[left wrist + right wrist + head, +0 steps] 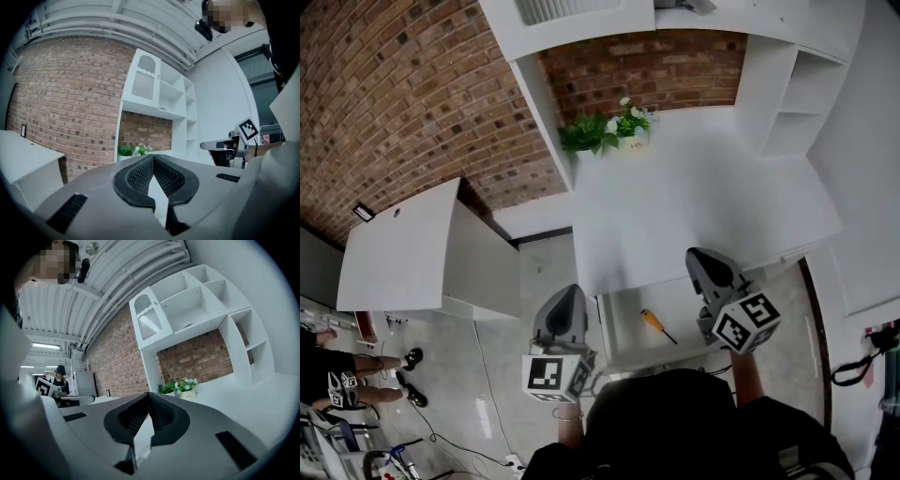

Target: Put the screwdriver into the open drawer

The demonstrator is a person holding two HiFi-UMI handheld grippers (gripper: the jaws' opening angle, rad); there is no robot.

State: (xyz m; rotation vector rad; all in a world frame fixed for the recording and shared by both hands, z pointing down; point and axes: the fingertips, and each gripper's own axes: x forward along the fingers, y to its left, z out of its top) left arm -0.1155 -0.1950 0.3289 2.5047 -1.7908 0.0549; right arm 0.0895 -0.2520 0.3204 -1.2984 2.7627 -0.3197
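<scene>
both level, closed | left gripper (570, 292) | right gripper (699, 257) | screwdriver (654, 324) in drawer (622, 330)

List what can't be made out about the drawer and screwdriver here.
- Drawer: head view, front face hidden by the person's head, right end by the right gripper.
- Screwdriver: head view, too small to tell its tip.
- Both gripper views: drawer and screwdriver lie outside the frame.

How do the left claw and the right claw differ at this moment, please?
The left claw hangs over the floor left of the open drawer; the right claw hangs over the desk edge. The right claw reaches farther forward than the left claw. Both are shut and empty.
</scene>
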